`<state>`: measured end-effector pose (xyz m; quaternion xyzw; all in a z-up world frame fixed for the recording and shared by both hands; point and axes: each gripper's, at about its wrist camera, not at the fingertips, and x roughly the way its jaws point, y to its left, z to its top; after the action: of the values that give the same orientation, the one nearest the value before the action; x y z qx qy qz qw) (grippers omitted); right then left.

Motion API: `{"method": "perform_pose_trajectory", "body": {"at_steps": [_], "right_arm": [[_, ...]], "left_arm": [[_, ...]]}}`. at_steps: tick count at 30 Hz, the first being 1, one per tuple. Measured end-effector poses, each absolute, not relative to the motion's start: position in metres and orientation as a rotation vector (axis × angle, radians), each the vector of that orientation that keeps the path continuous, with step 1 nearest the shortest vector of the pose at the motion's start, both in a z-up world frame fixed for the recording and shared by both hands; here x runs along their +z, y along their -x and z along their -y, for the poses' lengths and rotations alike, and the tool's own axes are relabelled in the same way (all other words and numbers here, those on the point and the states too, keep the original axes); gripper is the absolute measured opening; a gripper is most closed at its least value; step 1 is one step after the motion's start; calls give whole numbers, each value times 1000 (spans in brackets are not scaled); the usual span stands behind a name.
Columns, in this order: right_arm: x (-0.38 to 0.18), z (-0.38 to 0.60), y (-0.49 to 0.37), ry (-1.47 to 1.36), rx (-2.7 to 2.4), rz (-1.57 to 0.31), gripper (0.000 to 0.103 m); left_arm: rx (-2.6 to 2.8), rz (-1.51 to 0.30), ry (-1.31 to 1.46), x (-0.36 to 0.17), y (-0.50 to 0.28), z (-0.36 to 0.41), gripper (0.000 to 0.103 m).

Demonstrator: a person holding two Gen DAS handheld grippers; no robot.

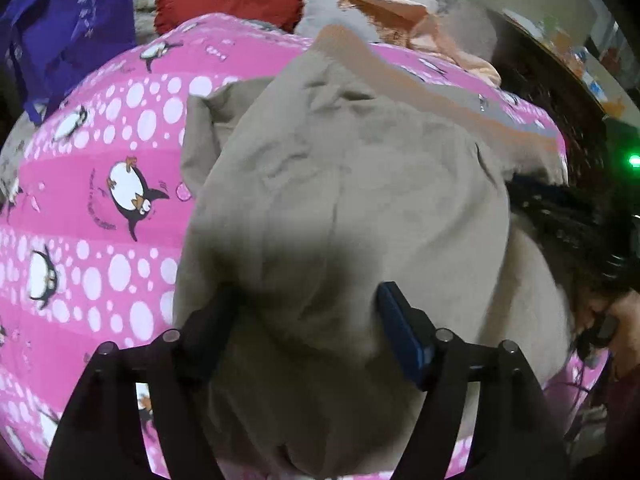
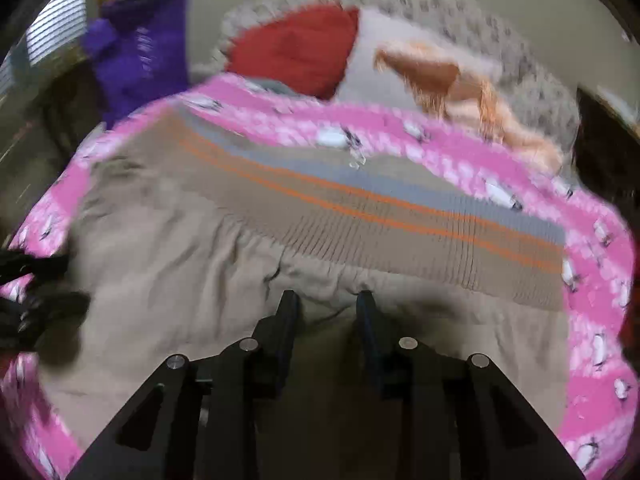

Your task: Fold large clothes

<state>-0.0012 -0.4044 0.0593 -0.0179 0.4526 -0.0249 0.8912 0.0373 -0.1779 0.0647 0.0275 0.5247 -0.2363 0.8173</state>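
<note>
Jacket [image 1: 344, 200], tan, lies bunched on the pink penguin blanket [image 1: 100, 208]. My left gripper [image 1: 308, 320] is spread wide over it, nothing pinched. My right gripper [image 2: 328, 308] is partly spread, pads clear of cloth, near its striped hem [image 2: 400, 216]. Purple bag [image 1: 68, 20] beyond the blanket: print unreadable.

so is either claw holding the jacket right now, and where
Neither. The left claw and right claw both stand open over the tan jacket, with no fabric pinched between the fingers.
</note>
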Motion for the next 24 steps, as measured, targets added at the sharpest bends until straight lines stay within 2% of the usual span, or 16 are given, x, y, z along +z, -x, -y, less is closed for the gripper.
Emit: {"method": "perform_pose_trajectory", "body": {"at_steps": [5,11,15,20,24], "right_arm": [[64,412,9,3,-24,-923,32],[103,405,34,-131,67,-845,51],[105,383,17,-113,103,-853,51],[77,363,-19,-13,36,-894,47],[59,361,-46,-25,-10,-896,50]], "left_arm": [[-485,-1129,-29,67,-40,174,72],[-473,-1112,-41,73,-34,171,72],[-470,-1118,-40,73,-34,168,72],[-472,-1117,-59,74,-35,169,72],[-471,-1113,-71,73,-37,171,72]]}}
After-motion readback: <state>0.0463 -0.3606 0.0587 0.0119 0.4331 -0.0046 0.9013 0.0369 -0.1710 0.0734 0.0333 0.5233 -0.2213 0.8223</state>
